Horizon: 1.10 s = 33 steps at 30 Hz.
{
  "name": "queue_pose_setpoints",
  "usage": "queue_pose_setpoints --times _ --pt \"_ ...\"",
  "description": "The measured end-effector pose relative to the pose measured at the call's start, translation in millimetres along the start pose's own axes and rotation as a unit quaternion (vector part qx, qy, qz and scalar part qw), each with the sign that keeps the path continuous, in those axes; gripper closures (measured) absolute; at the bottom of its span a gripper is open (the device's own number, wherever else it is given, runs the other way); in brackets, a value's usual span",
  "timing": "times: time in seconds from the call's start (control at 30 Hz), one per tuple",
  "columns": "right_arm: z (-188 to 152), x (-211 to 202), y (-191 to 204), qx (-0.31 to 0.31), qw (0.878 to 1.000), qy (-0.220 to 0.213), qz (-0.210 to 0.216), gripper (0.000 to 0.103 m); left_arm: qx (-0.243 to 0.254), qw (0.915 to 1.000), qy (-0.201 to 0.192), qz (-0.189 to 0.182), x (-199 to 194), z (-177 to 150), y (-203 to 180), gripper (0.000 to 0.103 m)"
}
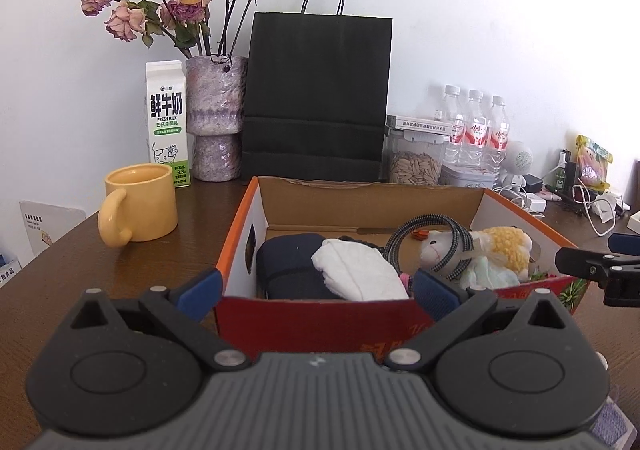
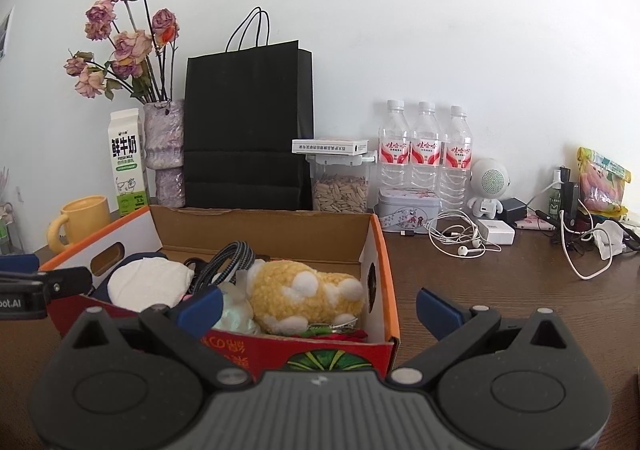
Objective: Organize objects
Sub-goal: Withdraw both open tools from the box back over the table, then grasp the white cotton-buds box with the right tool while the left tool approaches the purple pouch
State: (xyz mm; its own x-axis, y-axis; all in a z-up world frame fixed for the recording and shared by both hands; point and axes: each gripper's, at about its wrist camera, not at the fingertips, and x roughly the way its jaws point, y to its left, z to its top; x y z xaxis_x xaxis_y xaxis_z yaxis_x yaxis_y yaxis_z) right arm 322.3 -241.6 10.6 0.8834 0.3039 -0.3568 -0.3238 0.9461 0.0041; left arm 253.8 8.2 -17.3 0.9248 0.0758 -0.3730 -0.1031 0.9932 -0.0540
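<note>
An open cardboard box with orange rims and a red front stands on the brown table. Inside lie a dark pouch, a white cloth, a braided cable and a yellow plush sheep. My left gripper is open and empty at the box's front wall. My right gripper is open and empty at the box's front right corner. It shows at the right edge of the left wrist view.
A yellow mug, milk carton, vase of dried roses and black paper bag stand behind the box. Water bottles, a seed jar, tin, earphones and chargers sit right.
</note>
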Motion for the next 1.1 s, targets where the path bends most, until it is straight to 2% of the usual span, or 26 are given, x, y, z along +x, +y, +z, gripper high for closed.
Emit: queue_pose_setpoints --times 0.43,0.8,1.1 --pt "-20 -60 9 0.015 1.0 0.01 0.007 0.0 -0.008 0.9994 0.026 -0.021 -48 -9 7 0.0" --pt "-40 -111 24 -0.004 0.999 0.039 0.025 0.0 -0.003 0.9993 0.038 -0.005 -88 -16 16 0.0" --pt "-66 -120 48 -0.029 0.995 0.08 0.047 0.0 0.001 0.9984 0.056 -0.008 -107 -28 18 0.0"
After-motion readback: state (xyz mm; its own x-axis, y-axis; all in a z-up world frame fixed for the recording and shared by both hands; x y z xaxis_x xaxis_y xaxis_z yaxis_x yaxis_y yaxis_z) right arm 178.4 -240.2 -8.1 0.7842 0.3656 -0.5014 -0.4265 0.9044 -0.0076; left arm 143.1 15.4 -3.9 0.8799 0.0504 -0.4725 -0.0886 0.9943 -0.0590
